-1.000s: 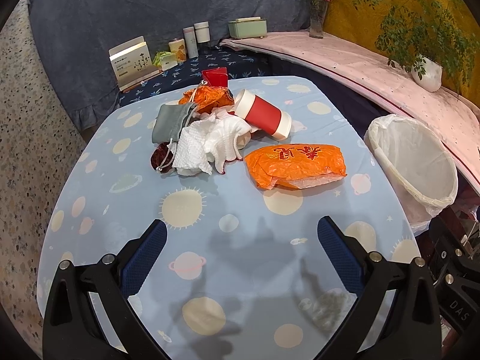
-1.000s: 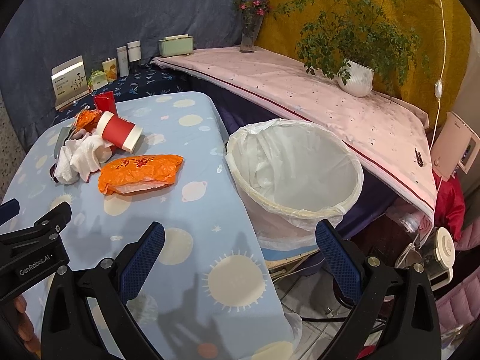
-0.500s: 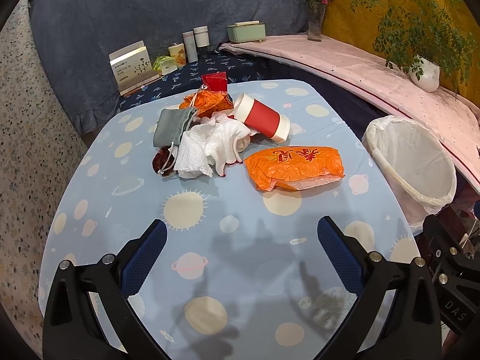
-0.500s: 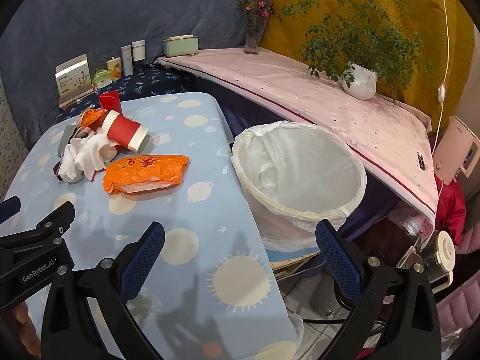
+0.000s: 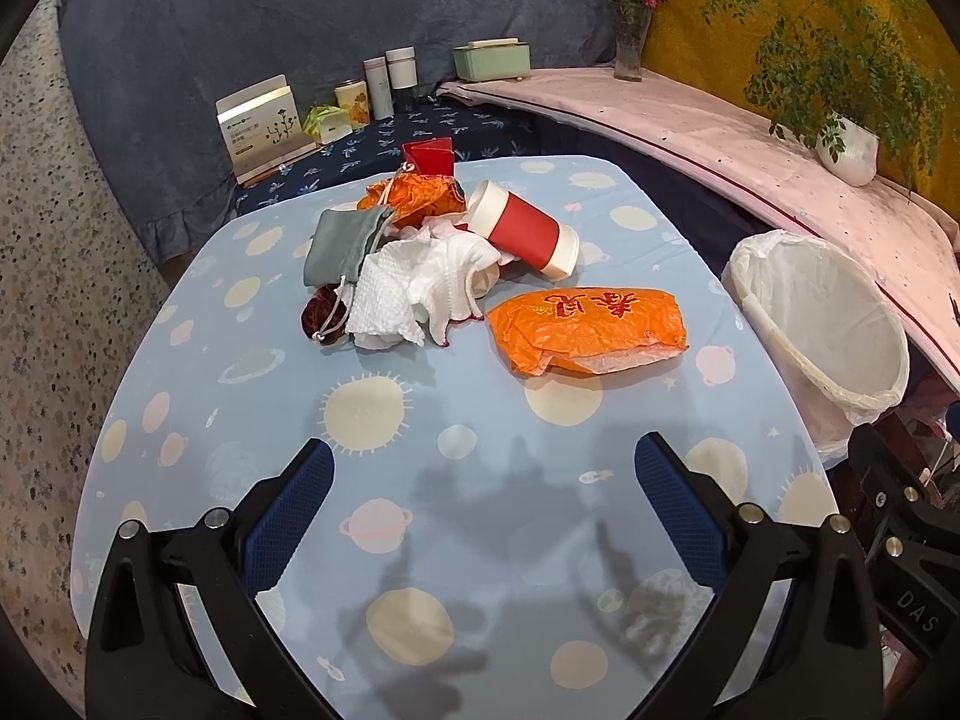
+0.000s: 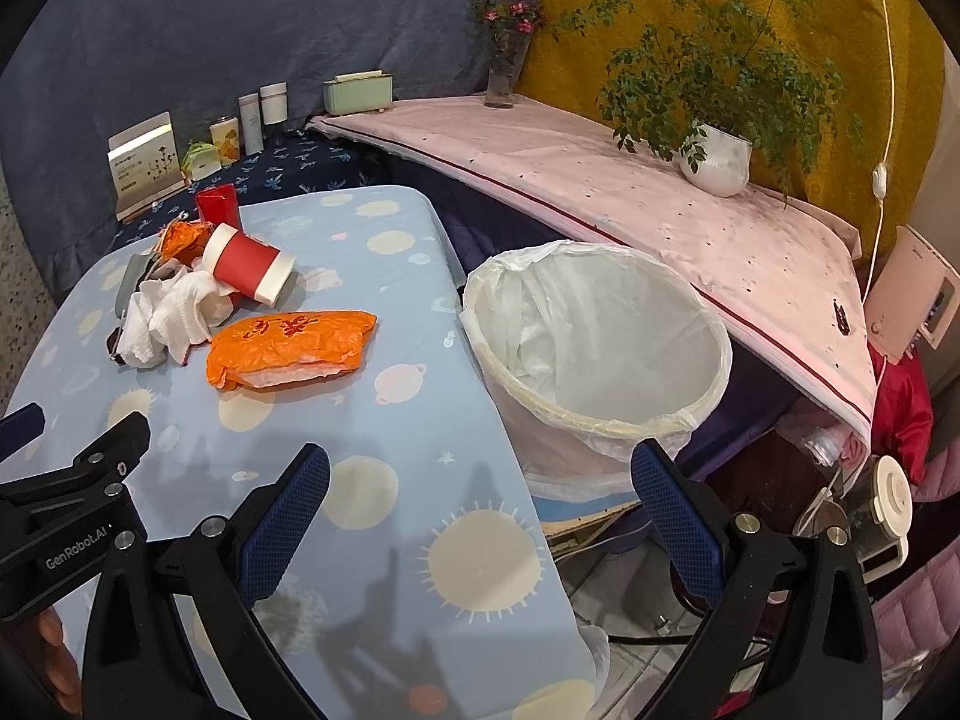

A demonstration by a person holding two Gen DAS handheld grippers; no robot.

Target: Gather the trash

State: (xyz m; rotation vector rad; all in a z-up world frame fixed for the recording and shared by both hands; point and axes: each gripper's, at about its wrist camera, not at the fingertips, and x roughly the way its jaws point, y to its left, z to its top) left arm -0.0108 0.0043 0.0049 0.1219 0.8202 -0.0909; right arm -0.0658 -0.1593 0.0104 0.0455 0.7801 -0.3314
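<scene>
A home room: draped shelf (image 6: 600, 180), potted plant (image 6: 714, 156), flower vase (image 6: 501, 78).

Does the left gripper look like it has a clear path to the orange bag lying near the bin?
Probably yes. The left gripper is open and empty, and only bare tablecloth lies between it and the orange bag, which sits apart from the tissue pile and the red cup.

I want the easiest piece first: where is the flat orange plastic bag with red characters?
The flat orange plastic bag lies alone on the blue planet-print tablecloth, between the crumpled white tissues and the white-lined trash bin, nearest both open grippers.
</scene>
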